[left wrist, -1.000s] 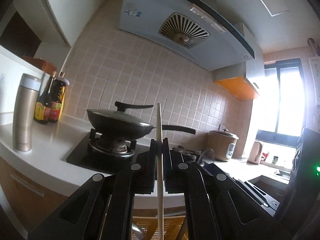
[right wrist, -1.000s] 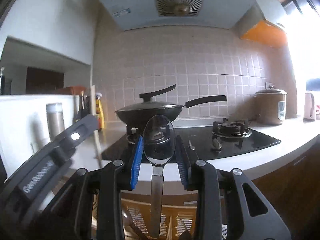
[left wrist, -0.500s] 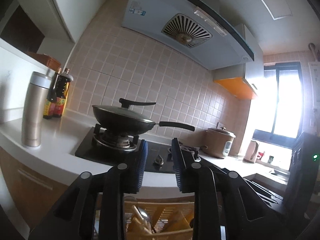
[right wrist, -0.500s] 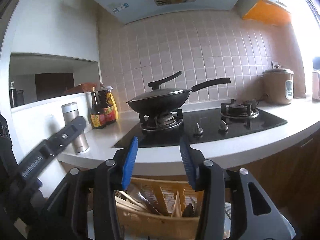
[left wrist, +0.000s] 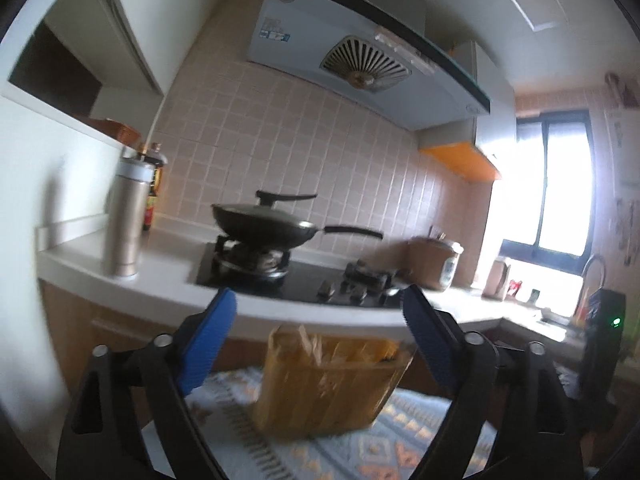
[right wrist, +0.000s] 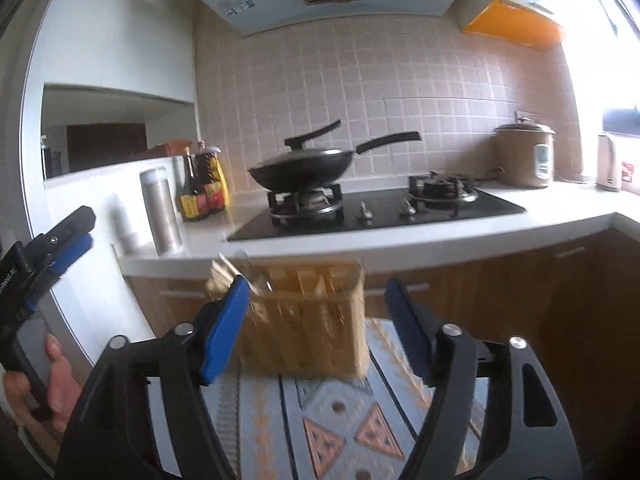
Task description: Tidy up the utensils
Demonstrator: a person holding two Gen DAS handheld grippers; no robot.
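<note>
The left gripper (left wrist: pixel 318 312) has jaws wide apart, nothing between them. The right gripper (right wrist: pixel 316 304) is also spread wide and empty. The wooden utensil holder (right wrist: pixel 308 316) stands on the patterned cloth (right wrist: pixel 340 424), in front of the white counter (right wrist: pixel 400 236). It is blurred in both views, so the utensils inside cannot be told apart; only pale sticks show at the top left. Behind, on the stove (right wrist: pixel 400 212), sits a black wok w/ lid (right wrist: pixel 300 170). The holder's base is partly hidden by the right gripper's fingers (right wrist: pixel 224 324).
</note>
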